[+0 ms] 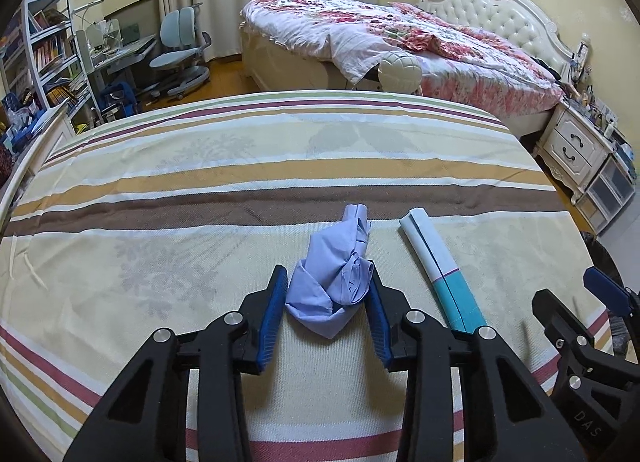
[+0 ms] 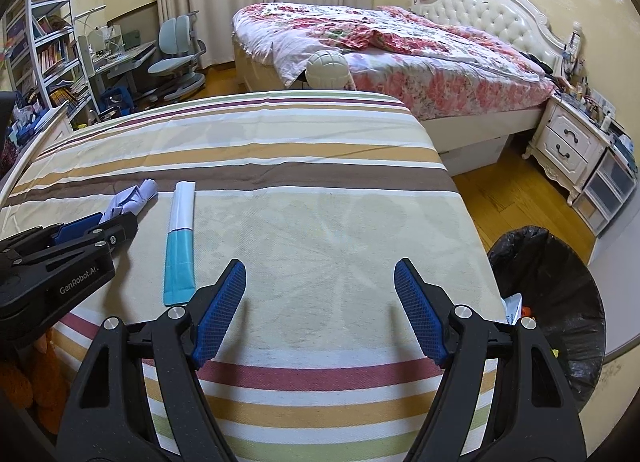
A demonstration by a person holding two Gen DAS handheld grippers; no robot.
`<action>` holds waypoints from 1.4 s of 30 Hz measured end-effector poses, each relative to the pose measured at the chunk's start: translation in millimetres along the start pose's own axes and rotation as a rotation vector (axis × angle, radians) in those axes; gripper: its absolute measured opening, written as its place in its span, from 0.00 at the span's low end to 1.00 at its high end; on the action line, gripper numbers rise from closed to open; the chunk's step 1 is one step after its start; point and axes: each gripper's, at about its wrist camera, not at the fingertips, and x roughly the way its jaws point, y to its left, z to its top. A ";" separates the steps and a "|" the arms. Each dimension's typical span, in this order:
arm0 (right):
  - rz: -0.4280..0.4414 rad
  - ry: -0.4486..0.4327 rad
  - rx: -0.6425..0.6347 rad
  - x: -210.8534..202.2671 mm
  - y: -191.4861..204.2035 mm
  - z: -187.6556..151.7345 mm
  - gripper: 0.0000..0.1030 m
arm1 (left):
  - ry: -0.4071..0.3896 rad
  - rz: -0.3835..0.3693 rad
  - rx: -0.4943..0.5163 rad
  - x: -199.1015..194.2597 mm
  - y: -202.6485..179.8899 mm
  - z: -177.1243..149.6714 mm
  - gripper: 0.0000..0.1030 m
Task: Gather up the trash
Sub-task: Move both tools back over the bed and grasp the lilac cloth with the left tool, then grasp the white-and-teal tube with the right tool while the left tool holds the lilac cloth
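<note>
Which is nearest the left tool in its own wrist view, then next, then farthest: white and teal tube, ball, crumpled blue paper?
1. Crumpled blue paper: between the left tool fingers.
2. White and teal tube: just right, on the striped sheet.
3. Ball: beyond the far edge.

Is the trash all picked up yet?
Not yet. The bin already holds some scraps. The left tool is pinching the crumpled blue paper on the striped bed. The white-and-teal tube still lies there, and the right tool is open, holding nothing.

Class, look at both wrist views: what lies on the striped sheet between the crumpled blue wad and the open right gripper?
The white-and-teal tube lies between the blue wad and the right gripper, clearest in the right wrist view.
</note>
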 end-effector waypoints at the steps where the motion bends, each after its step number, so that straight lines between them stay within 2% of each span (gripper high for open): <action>1: 0.002 0.000 -0.003 -0.1 1.7 0.1 0.73 | -0.001 -0.001 -0.002 -1.2 1.0 -0.5 0.37; 19: 0.076 0.017 -0.094 6.0 50.8 5.2 0.73 | 0.011 0.043 -0.066 -17.1 48.2 -17.9 0.37; 23: 0.095 0.030 -0.111 11.3 61.5 9.6 0.69 | 0.015 0.049 -0.062 -16.8 49.6 -16.5 0.38; 24: 0.100 0.034 -0.113 12.8 63.7 10.7 0.65 | 0.016 0.049 -0.058 -16.5 49.5 -16.4 0.39; 27: 0.111 0.053 -0.124 18.0 70.1 12.5 0.57 | 0.020 0.048 -0.053 -14.5 48.7 -15.3 0.51; 28: 0.113 0.061 -0.129 20.1 72.0 12.8 0.52 | 0.021 0.048 -0.056 -13.9 49.6 -15.7 0.51; 30: 0.116 0.066 -0.129 20.8 73.3 12.9 0.49 | 0.021 0.044 -0.065 -12.5 51.3 -14.2 0.51; 35: 0.113 0.063 -0.130 20.4 74.7 12.6 0.38 | 0.017 0.040 -0.060 -11.1 51.4 -13.4 0.51; 38: 0.112 0.061 -0.136 20.4 76.0 12.5 0.31 | 0.009 0.046 -0.044 -11.6 50.0 -14.4 0.39; 40: 0.118 0.061 -0.139 20.7 76.5 13.1 0.24 | 0.006 0.045 -0.035 -12.5 48.9 -15.3 0.39; 42: 0.118 0.059 -0.142 20.2 77.7 12.8 0.22 | 0.004 0.044 -0.033 -13.6 49.0 -16.1 0.39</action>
